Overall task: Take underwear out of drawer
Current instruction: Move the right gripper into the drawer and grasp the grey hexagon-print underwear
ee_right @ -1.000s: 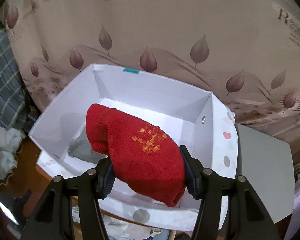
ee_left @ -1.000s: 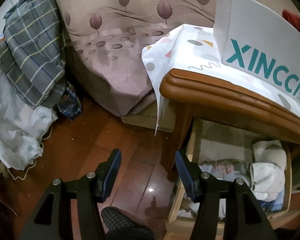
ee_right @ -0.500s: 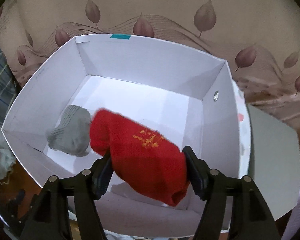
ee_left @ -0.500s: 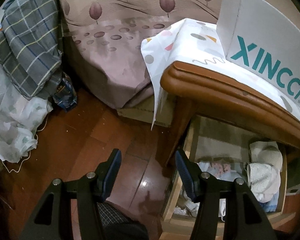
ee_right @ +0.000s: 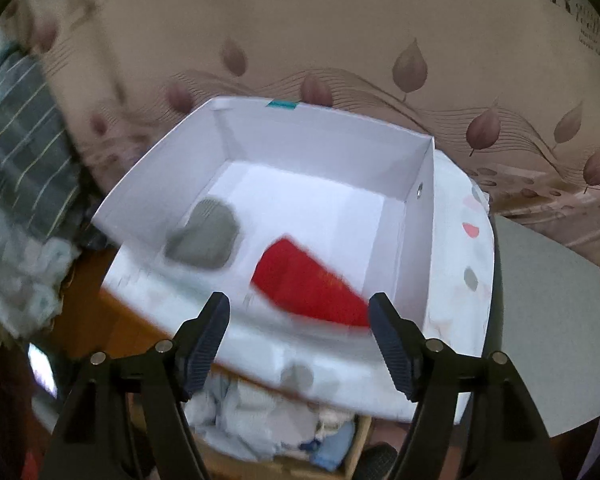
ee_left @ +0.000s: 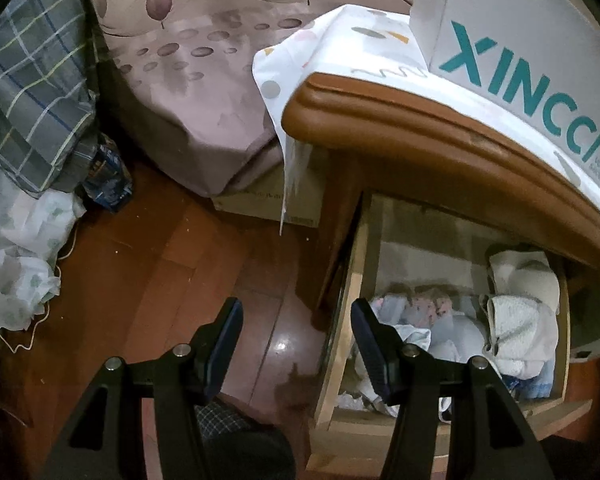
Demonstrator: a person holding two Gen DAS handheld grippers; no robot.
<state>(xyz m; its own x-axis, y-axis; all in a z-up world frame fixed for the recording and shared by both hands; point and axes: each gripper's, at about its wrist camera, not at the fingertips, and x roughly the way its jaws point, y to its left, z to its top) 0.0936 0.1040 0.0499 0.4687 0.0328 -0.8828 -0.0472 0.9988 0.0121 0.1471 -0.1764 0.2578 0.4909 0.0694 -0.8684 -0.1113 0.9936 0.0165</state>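
Right hand-held gripper (ee_right: 299, 322) is opening, nothing clamped; blurry red garment (ee_right: 310, 286) sits in the white box (ee_right: 320, 132). Left hand-held gripper (ee_left: 296, 332) is apart, empty, drawer (ee_left: 460, 300) half hidden.

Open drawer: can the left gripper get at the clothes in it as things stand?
Probably yes. The left gripper hangs empty, jaws apart, just beside the open drawer; the clothes lie uncovered. Only the wooden tabletop overhangs the drawer's back.

Landmark: wooden nightstand (ee_left: 440, 128)
Patterned cloth (ee_left: 340, 44): lay draped over its top
Leaf-print bed (ee_left: 204, 80): stood beside it
Plaid blanket (ee_left: 32, 92): hung beyond the bed
Wooden floor (ee_left: 172, 272): spread below
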